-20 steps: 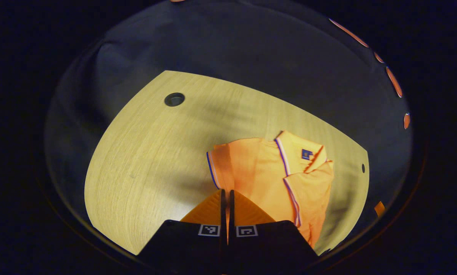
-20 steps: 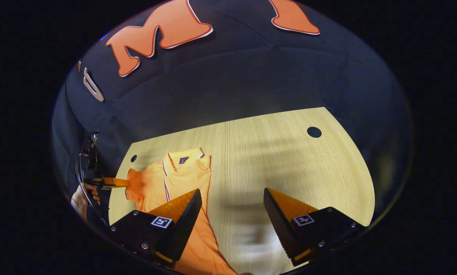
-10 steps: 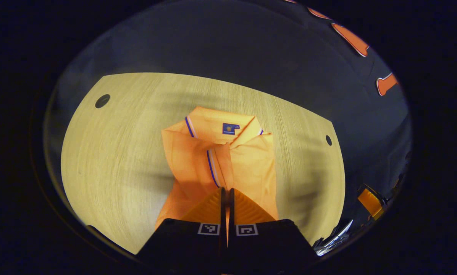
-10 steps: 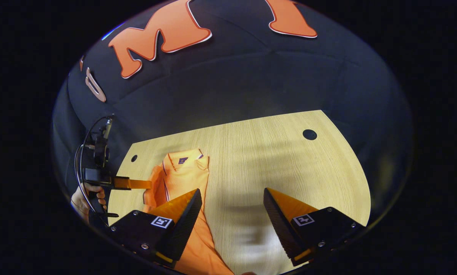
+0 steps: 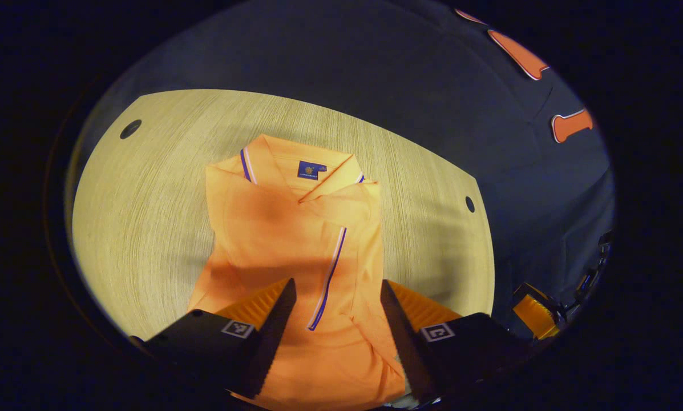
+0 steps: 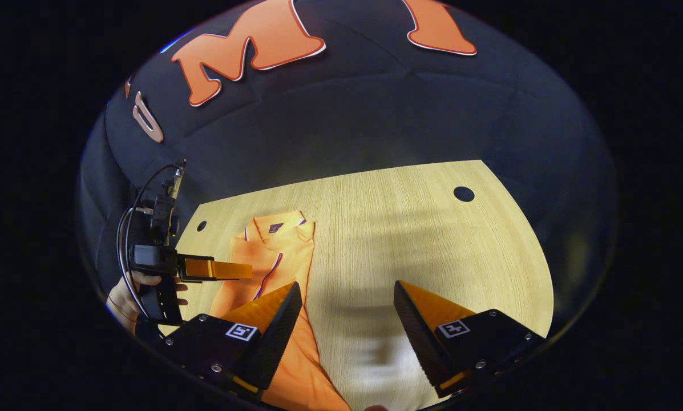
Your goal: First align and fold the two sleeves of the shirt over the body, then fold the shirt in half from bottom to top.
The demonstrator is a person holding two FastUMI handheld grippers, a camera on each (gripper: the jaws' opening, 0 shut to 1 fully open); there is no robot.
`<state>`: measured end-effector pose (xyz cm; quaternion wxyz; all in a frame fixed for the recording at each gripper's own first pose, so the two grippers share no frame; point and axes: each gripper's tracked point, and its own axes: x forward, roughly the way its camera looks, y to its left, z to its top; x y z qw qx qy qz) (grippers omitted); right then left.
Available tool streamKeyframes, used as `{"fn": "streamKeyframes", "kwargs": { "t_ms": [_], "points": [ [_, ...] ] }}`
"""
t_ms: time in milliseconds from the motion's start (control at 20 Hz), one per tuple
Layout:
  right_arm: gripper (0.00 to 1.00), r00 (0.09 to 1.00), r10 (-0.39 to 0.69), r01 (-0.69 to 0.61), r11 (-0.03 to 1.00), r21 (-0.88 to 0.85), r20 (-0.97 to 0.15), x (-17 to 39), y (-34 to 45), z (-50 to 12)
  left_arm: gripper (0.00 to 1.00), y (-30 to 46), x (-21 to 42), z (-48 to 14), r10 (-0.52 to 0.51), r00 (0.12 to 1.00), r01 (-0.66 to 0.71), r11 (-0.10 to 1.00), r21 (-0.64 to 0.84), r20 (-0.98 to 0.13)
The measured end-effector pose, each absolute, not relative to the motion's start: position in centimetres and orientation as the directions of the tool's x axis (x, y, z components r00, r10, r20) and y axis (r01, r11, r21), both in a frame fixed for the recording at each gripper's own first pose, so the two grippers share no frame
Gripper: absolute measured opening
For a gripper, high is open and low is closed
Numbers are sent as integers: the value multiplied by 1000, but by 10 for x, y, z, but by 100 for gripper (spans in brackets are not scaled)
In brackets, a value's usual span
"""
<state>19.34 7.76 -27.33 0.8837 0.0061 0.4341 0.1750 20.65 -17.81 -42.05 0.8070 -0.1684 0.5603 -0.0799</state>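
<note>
Left gripper view, one shirt, two sleeves folded

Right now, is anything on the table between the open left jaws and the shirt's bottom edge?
Nothing visible: the left gripper hovers open directly over the orange shirt, and the wooden table beside it is bare.

Bare table lies open right of the shirt.

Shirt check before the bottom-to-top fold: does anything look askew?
Slightly. On the shirt the striped sleeve cuff runs slanted across the body, and the lower right edge looks bunched rather than flat. Nothing looks damaged.
</note>
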Motion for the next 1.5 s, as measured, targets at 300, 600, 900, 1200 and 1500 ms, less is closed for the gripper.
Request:
{"fn": "streamKeyframes", "kwargs": {
  "t_ms": [300,600,900,1200,1500],
  "points": [
    [99,539,307,-362,925,114,-785,155,80,-275,99,-128,156,-370,-248,482,-47,950,-307,-841],
    [99,490,214,-356,934,30,-845,68,63,-292,98,-66,37,-353,-169,483,-1,981,-194,-859],
    [99,392,66,-313,948,-65,-917,-37,38,-331,99,-37,-83,-380,-126,377,36,992,-121,-917],
    [99,241,14,-439,893,-96,-970,-105,37,-377,99,-25,-136,-401,-37,303,22,999,-32,-952],
    [100,144,-32,-494,864,-99,-989,-131,27,-409,99,-24,-169,-423,49,253,-36,998,41,-966]
  ]
}}
